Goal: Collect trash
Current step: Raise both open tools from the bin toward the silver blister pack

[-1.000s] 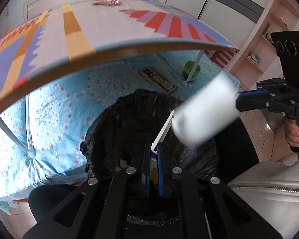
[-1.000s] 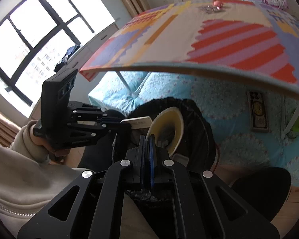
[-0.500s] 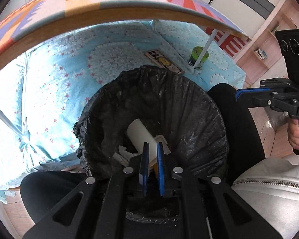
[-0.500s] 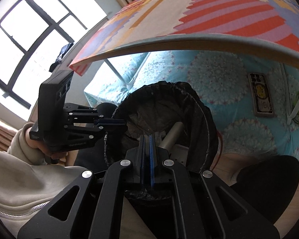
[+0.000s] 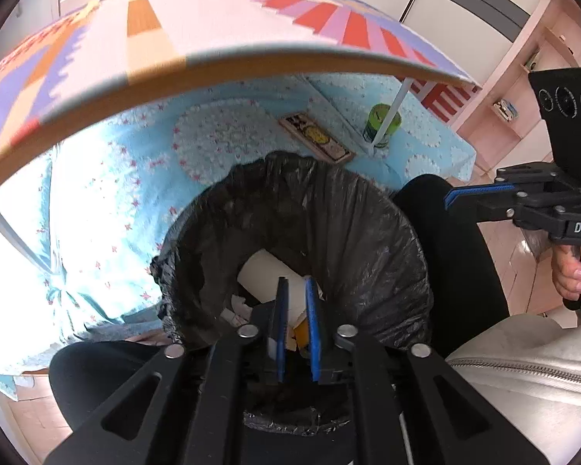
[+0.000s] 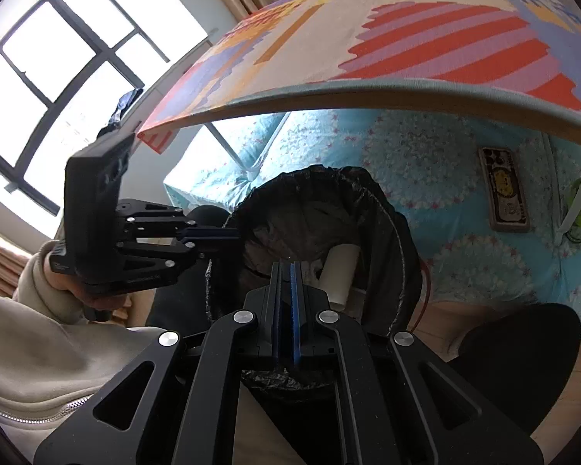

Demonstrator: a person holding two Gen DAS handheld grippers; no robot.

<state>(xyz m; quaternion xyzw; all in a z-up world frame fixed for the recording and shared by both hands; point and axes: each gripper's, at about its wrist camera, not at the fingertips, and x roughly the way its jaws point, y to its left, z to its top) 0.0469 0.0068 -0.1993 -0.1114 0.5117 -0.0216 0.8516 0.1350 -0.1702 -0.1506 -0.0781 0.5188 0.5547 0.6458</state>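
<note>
Left wrist view: left gripper (image 5: 296,290) fingers slightly apart, empty, above bin (image 5: 387,232); roll (image 5: 263,275) lies inside, below them. Right gripper (image 6: 286,271) closed, empty.

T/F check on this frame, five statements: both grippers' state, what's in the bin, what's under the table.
1. The left gripper holds a paper cup. False: its fingers are slightly apart with nothing between them.
2. A white cup lies inside the black-lined bin. True.
3. The right gripper is wide open. False: its fingers are together, gripping nothing.
4. A green can stands on the blue mat beside a table leg. True.
5. The bin has no liner. False: a black bag lines it.
</note>
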